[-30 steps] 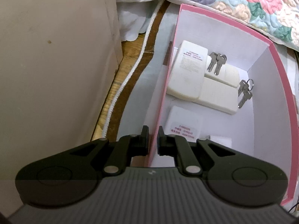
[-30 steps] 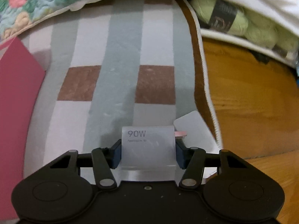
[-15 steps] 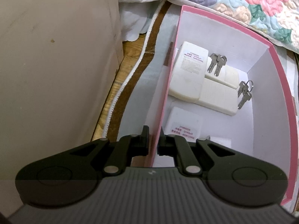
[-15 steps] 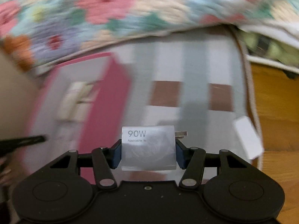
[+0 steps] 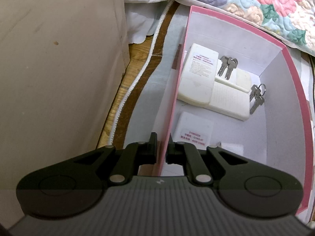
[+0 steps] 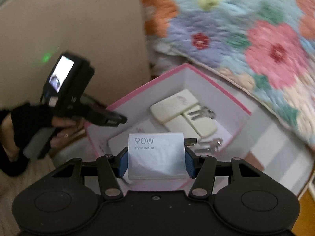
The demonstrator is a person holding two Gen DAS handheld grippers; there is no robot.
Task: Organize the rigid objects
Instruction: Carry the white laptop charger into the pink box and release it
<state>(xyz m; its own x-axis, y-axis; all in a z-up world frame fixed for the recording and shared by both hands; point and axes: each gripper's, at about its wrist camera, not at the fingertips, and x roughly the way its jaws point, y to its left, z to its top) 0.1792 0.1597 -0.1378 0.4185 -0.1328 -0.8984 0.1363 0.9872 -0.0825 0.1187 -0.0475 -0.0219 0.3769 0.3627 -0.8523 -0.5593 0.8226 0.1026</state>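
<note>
A pink box [image 5: 291, 90] with a white inside lies on a striped rug. It holds cream remotes [image 5: 198, 74], a white block with a label [image 5: 195, 129] and two bunches of keys [image 5: 226, 66]. My left gripper [image 5: 161, 149] is shut on the box's left wall [image 5: 175, 102]. My right gripper [image 6: 156, 157] is shut on a white 90W charger [image 6: 156, 153] and holds it above the near side of the box [image 6: 220, 86]. The left gripper [image 6: 116, 120] also shows in the right wrist view, at the box's left wall.
A beige wall [image 5: 59, 68] stands close on the left. A floral quilt [image 5: 265, 5] hangs over the far side of the box. Wood floor [image 5: 135, 59] shows between the wall and the striped rug [image 5: 163, 74].
My right gripper has swung left with the charger, from over the rug to above the box. My left gripper has kept its hold on the box wall.
</note>
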